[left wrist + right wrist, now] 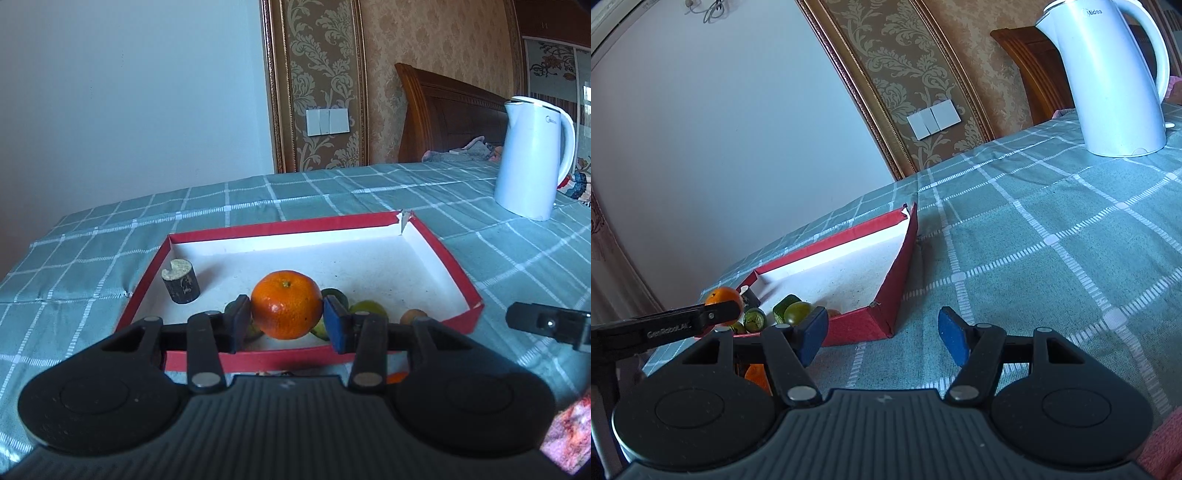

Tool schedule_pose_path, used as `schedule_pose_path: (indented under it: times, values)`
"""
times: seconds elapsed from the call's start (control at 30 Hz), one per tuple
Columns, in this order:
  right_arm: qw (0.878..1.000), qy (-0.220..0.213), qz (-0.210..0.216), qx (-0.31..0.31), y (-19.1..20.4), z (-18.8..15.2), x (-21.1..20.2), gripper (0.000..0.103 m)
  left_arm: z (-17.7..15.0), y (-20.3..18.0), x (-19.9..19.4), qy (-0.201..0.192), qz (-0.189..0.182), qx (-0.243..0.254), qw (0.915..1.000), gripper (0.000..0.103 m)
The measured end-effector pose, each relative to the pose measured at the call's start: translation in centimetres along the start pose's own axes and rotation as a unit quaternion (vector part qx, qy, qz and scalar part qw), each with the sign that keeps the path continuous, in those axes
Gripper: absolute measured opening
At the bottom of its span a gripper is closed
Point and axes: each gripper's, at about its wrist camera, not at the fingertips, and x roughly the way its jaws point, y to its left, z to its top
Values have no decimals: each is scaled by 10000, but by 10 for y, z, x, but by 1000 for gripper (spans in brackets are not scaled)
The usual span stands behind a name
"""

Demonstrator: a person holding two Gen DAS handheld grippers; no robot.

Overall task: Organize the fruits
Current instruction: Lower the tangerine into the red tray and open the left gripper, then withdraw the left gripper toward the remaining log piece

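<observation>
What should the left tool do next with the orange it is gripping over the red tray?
Probably carry the orange a little further in over the bare white floor of the red tray, then lower and release. The left tool has its pads pressed on the orange's sides, and green fruits crowd the near edge beneath it, so dropping here would likely land on them.

Table under a teal checked tablecloth (332,188), shallow red tray (448,266) with white inside lying flat on it, white electric kettle (532,155) standing well apart near the far right edge
</observation>
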Motion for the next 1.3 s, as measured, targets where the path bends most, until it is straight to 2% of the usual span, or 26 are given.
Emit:
schedule_pose_path:
  times: [0.07, 0.1, 0.13, 0.17, 0.2, 0.23, 0.3, 0.4, 0.6, 0.67, 0.77, 1.07, 1.3]
  values:
    - [10000, 2, 18, 25, -1, 1, 0, 65, -2, 2, 0, 9, 112, -38, 9999, 48]
    - [10000, -6, 33, 40, -2, 0, -1, 65, -5, 5, -4, -26, 92, -91, 9999, 57]
    - [10000, -14, 47, 60, -3, 1, -1, 66, -9, 7, -9, -58, 94, -113, 9999, 74]
    - [10000, -13, 51, 72, -3, 1, -1, 66, -14, 8, -16, -135, 180, -95, 9997, 84]
    - [10000, -7, 56, 74, -4, 1, -1, 66, -18, 9, -22, -225, 287, -53, 9993, 98]
    - [10000, -3, 60, 68, -3, 1, -1, 66, -24, 10, -29, -346, 413, 29, 9985, 100]
    - [10000, -12, 59, 38, -3, 1, -1, 66, -33, 14, -41, -407, 552, 96, 9976, 101]
    - [10000, -14, 39, 12, -2, 1, -1, 70, -48, 27, -52, -368, 574, -199, 9975, 103]
    - [9998, 22, -68, -208, 4, 0, 0, 70, -67, 46, -43, -154, 753, -496, 9958, 103]
    - [9991, 46, -119, -414, 10, 0, 0, 70, -67, 51, -39, -21, 767, -631, 9951, 103]
    - [9967, 144, -174, -774, 24, 0, 0, 70, -68, 55, -39, -38, 722, -722, 9948, 103]
    - [9845, 457, 158, -1687, 80, -1, -1, 71, -70, 65, -40, 0, 735, -1034, 9919, 103]
    - [9764, 688, 154, -2042, 100, -9, 9, 71, -71, 69, -40, 34, 757, -1207, 9898, 103]
